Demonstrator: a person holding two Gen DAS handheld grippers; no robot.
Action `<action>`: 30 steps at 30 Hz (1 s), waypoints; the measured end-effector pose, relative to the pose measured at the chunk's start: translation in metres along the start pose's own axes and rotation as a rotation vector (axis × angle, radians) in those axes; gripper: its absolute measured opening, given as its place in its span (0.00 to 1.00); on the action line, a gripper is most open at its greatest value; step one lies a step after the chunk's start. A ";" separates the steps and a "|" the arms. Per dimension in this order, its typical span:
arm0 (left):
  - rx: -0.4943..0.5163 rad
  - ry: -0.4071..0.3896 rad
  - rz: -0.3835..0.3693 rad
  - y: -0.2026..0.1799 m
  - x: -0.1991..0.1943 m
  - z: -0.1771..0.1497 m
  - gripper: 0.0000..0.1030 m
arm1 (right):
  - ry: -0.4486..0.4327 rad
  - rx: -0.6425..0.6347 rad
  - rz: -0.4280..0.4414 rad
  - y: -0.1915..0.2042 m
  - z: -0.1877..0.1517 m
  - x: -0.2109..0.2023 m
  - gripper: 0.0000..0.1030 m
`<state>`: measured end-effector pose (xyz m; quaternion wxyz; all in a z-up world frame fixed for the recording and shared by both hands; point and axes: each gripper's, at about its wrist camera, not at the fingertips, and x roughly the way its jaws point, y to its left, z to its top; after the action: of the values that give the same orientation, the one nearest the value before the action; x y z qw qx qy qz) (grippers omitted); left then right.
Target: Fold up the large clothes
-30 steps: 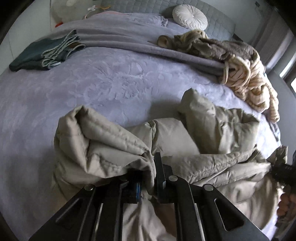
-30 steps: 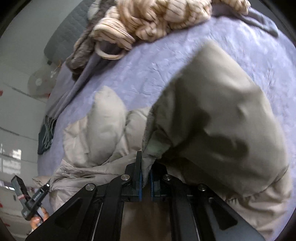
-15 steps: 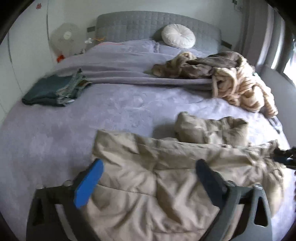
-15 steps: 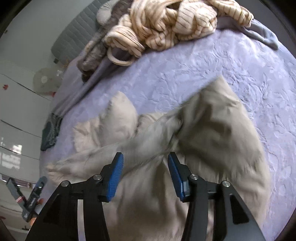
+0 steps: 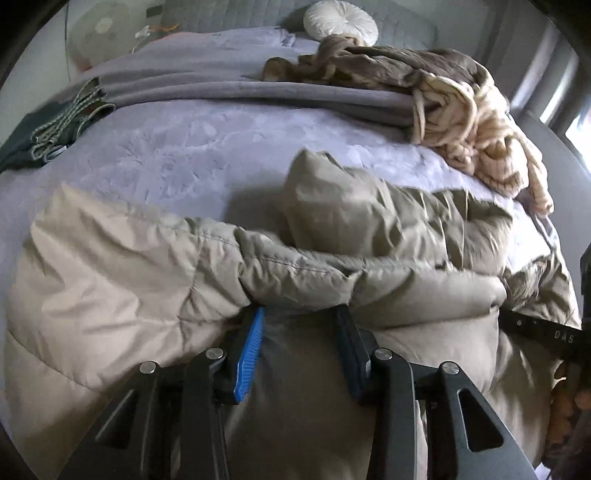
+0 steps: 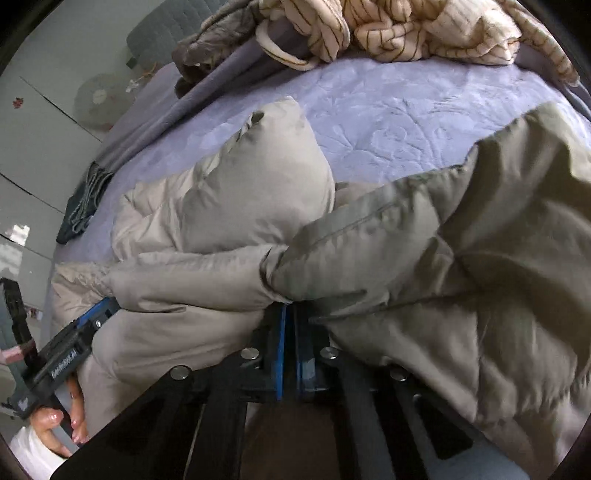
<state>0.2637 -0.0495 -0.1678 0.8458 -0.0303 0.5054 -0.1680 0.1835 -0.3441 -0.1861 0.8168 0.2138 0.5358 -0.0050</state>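
A beige puffy jacket [image 5: 147,280] lies bunched on the lilac bedspread [image 5: 184,147], one sleeve end [image 5: 325,192] standing up behind it. My left gripper [image 5: 301,314] is at the jacket's near fold. Its jaws are closing with padded fabric between the blue pads [image 5: 251,347], and the tips are buried under the fold. In the right wrist view my right gripper [image 6: 290,314] is shut on the jacket [image 6: 443,277] at the near edge, its tips hidden under the fabric. The left gripper body [image 6: 70,354] and a hand [image 6: 55,424] show at the lower left there.
A cream striped knit [image 5: 480,140] and a brown garment [image 5: 369,66] lie heaped at the back right. Folded dark green clothes [image 5: 44,129] sit at the back left. A round white cushion [image 5: 340,27] rests against the headboard, with a fan [image 5: 99,37] beside the bed.
A second ago both grippers held the jacket raised. Half a second ago both stood open and the jacket had dropped. Now both are low at its near fold, the right shut, the left narrower.
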 end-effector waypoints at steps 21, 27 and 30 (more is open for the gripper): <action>-0.068 -0.011 0.307 0.091 0.027 0.022 0.42 | -0.077 0.134 -0.286 -0.114 0.030 -0.021 0.01; -0.021 -0.019 0.327 0.080 -0.020 0.015 0.66 | -0.103 0.134 -0.311 -0.095 0.031 -0.044 0.12; -0.007 -0.041 0.310 0.075 -0.045 0.004 0.73 | -0.146 0.153 -0.268 -0.083 0.018 -0.070 0.27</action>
<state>0.2667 0.0348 -0.1439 0.8717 0.0418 0.4872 -0.0330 0.1495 -0.4410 -0.1475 0.8269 0.2010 0.4969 -0.1704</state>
